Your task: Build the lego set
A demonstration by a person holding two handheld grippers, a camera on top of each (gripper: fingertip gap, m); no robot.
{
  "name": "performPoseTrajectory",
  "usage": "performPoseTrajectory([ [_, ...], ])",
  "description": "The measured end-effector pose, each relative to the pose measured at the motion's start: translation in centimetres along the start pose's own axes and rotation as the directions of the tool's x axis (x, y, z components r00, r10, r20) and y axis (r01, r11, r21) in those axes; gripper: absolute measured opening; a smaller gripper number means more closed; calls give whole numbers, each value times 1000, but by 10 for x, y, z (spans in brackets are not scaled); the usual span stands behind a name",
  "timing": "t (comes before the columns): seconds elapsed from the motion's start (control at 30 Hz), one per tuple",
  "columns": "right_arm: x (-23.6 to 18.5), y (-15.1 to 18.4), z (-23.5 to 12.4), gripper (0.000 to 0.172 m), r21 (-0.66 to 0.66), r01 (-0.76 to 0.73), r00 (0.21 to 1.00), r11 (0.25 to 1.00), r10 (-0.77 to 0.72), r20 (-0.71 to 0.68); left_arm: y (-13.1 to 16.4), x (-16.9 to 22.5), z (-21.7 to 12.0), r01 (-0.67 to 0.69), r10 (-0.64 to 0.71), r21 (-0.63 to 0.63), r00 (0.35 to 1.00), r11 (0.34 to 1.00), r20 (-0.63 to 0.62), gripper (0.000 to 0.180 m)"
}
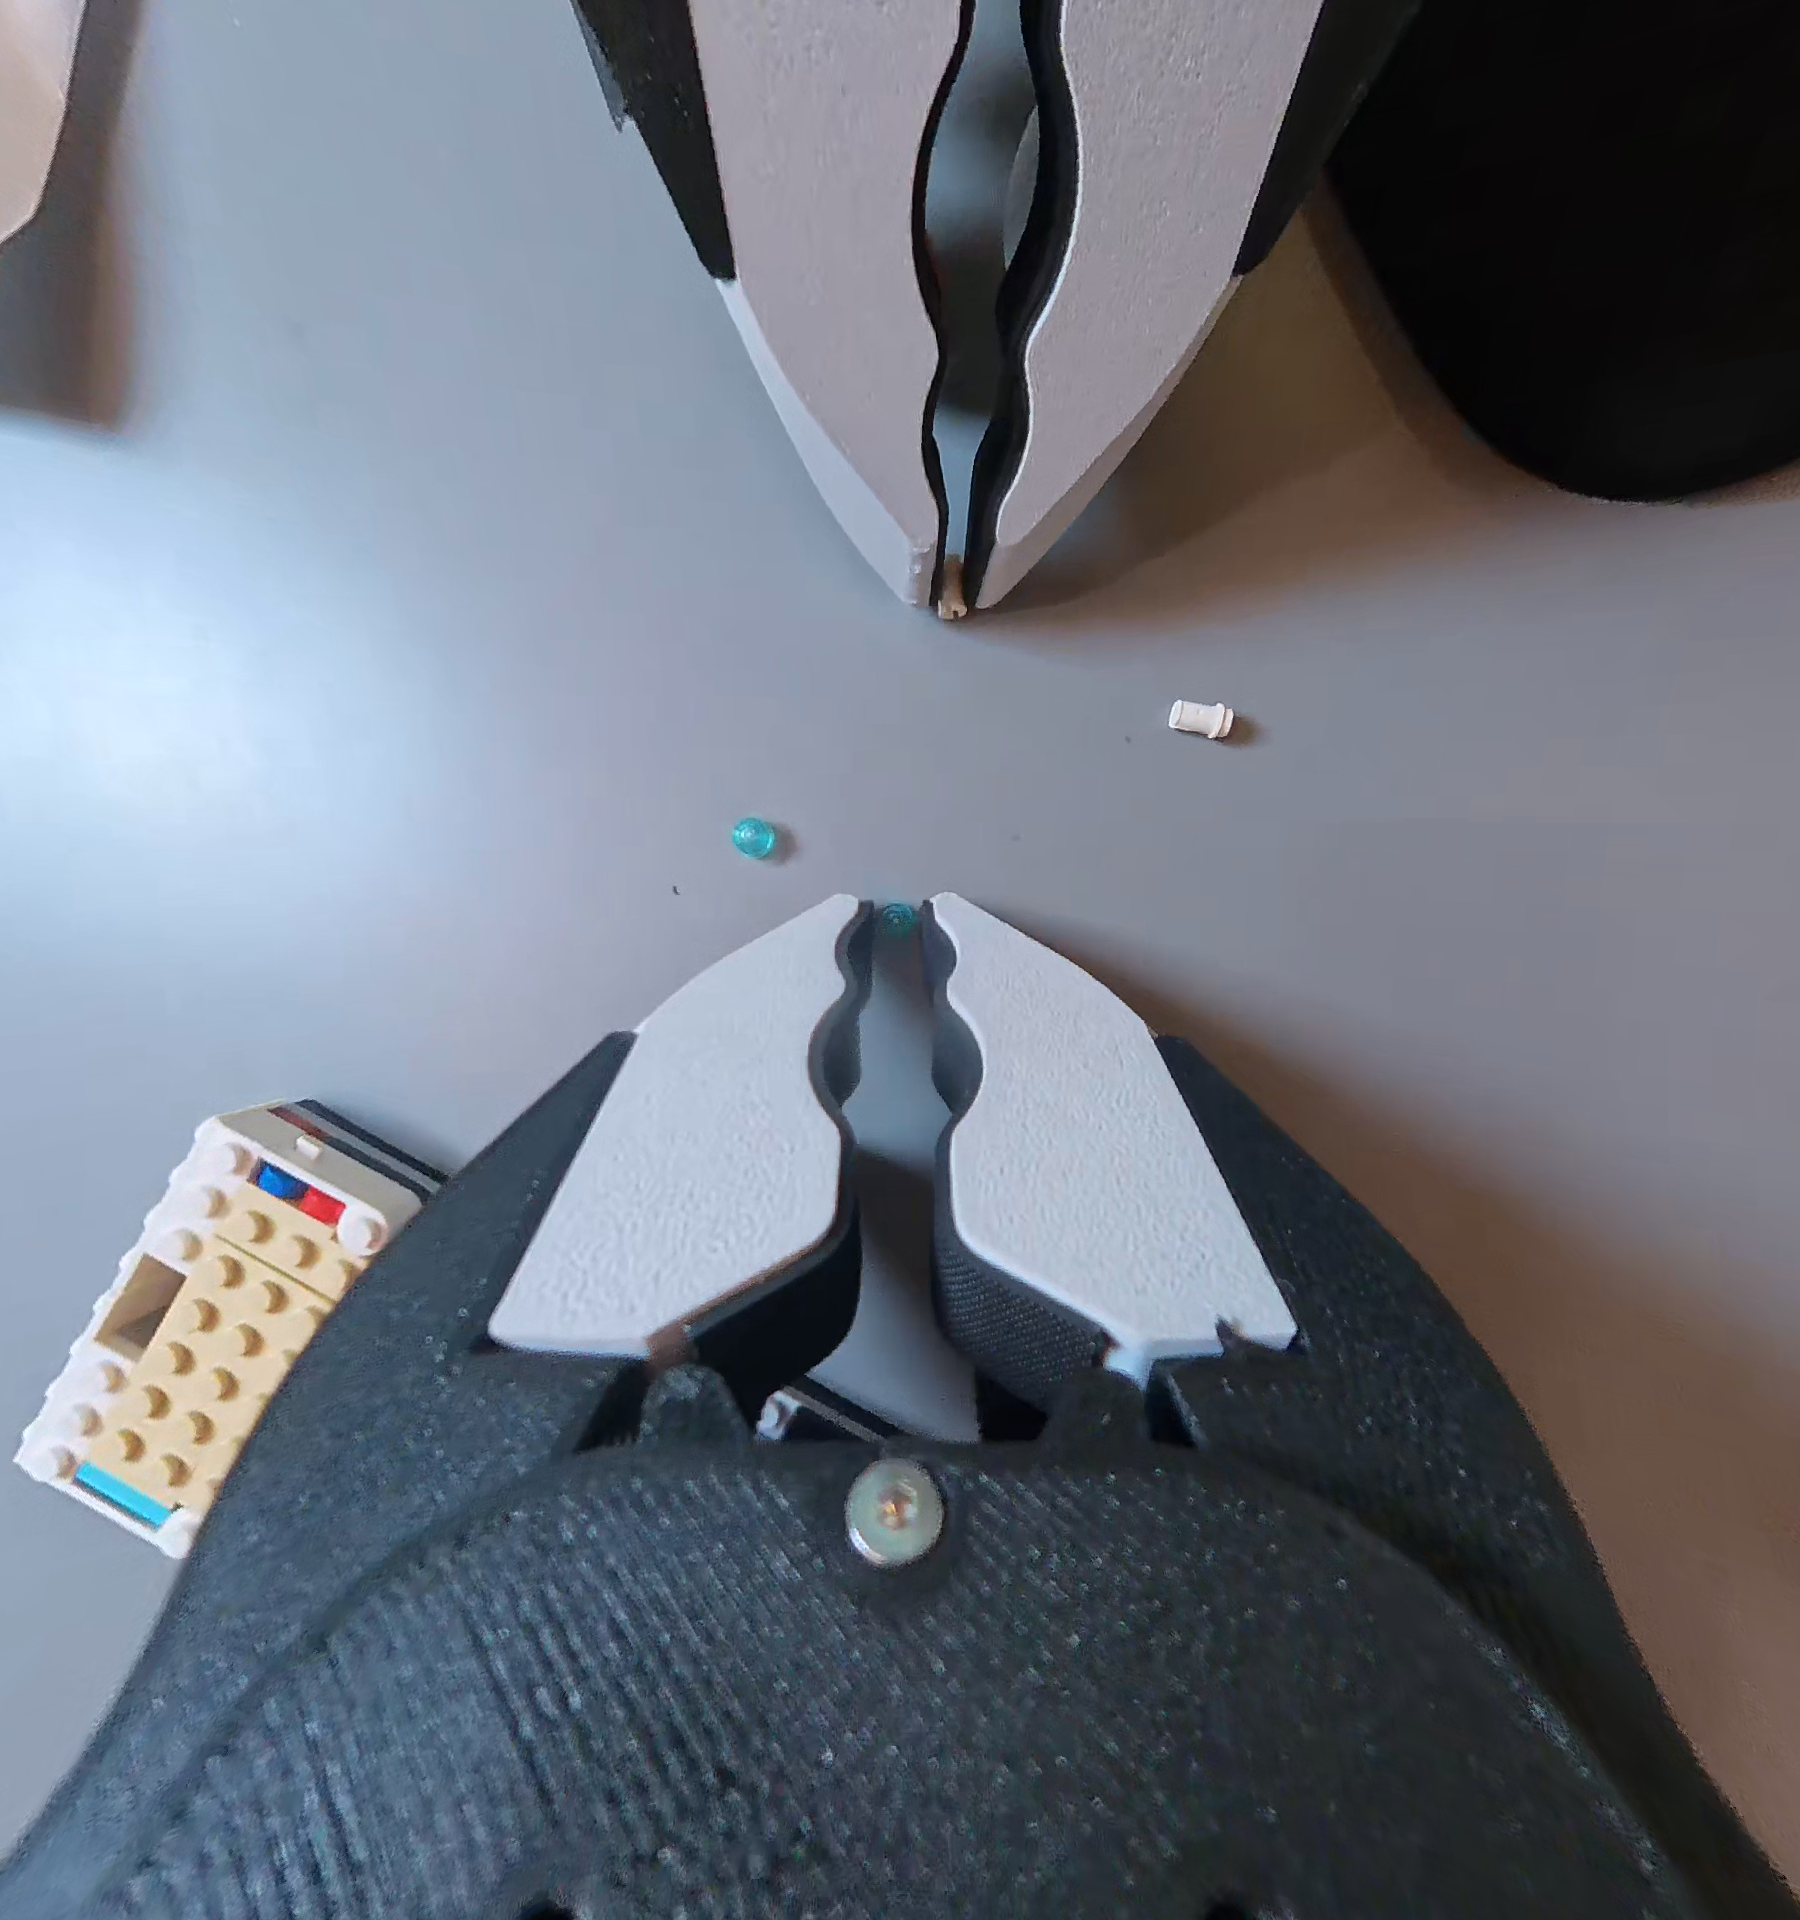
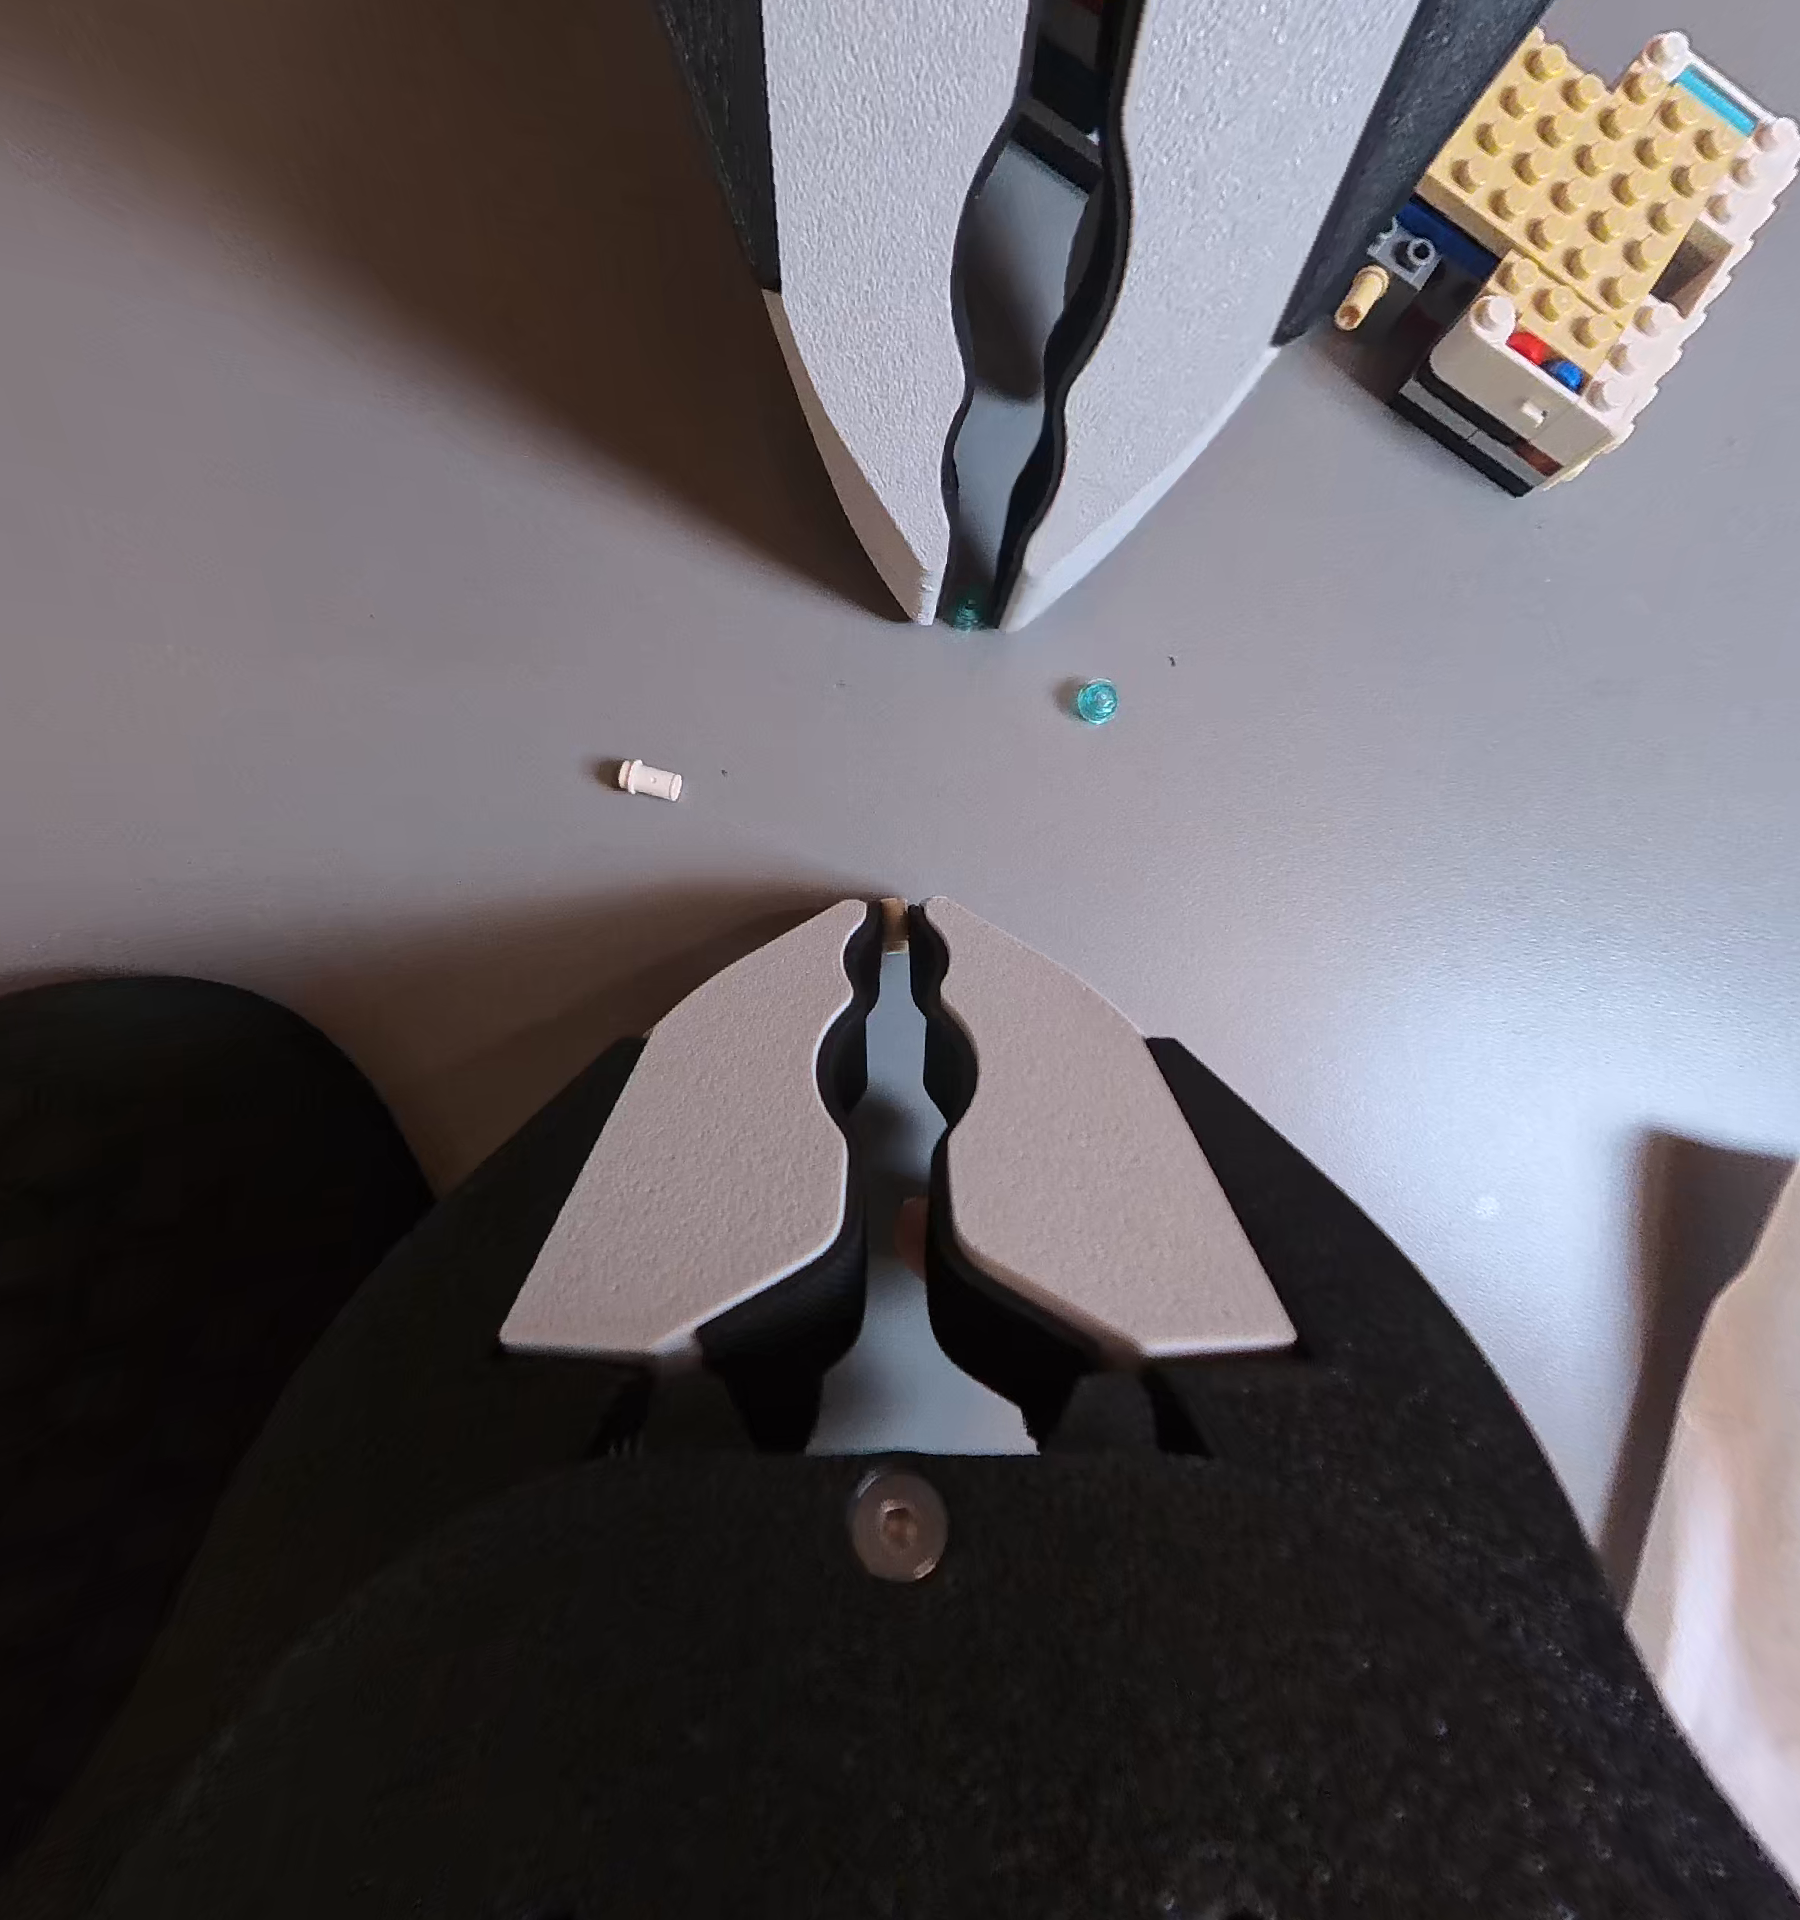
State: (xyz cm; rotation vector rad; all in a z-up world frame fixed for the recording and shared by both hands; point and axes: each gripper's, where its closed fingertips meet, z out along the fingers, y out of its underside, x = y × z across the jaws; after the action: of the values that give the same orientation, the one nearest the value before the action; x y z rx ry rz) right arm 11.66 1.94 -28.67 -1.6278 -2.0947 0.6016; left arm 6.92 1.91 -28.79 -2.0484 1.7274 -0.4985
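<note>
My left gripper [image 1: 896, 902] is low over the grey table [image 1: 356, 727], its pads closed on a small clear teal round stud [image 1: 896, 921]. The right wrist view shows the same stud [image 2: 967, 613] pinched at the tips. My right gripper [image 2: 896, 906] faces it and is shut on a tiny tan piece [image 2: 893, 928], which also shows at its tips in the left wrist view [image 1: 948, 605]. A second teal stud [image 1: 759, 838] lies loose just left of my left fingertips. A small white pin [image 1: 1202, 719] lies on its side between the two grippers.
A tan and white brick model [image 1: 221, 1340] stands close to my left gripper's left side; it also shows in the right wrist view [image 2: 1592, 239]. A pale paper sheet [image 2: 1758, 1507] lies by my right gripper. A black object [image 1: 1654, 260] sits beyond it. The left gripper's tips are roughly 6 centimeters from the right gripper's.
</note>
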Motion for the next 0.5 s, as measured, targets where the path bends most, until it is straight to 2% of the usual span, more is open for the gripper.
performPoseTrajectory([
  [0.33, 0, 1, 0, 5, -11, -8, 1000, 1000, 8, -1, 0, 0, -1, 44, -45, 54, 999, 998, 19, 7],
  [0.4, 0, 0, 0, 5, -16, -9, 1000, 1000, 9, 0, -1, 3, -5, 53, -57, 106, 998, 993, 32, 7],
  [0.5, 0, -1, 1, 5, -17, -8, 1000, 1000, 8, -5, -11, 9, -23, 115, -123, 263, 992, 958, 17, 7],
])
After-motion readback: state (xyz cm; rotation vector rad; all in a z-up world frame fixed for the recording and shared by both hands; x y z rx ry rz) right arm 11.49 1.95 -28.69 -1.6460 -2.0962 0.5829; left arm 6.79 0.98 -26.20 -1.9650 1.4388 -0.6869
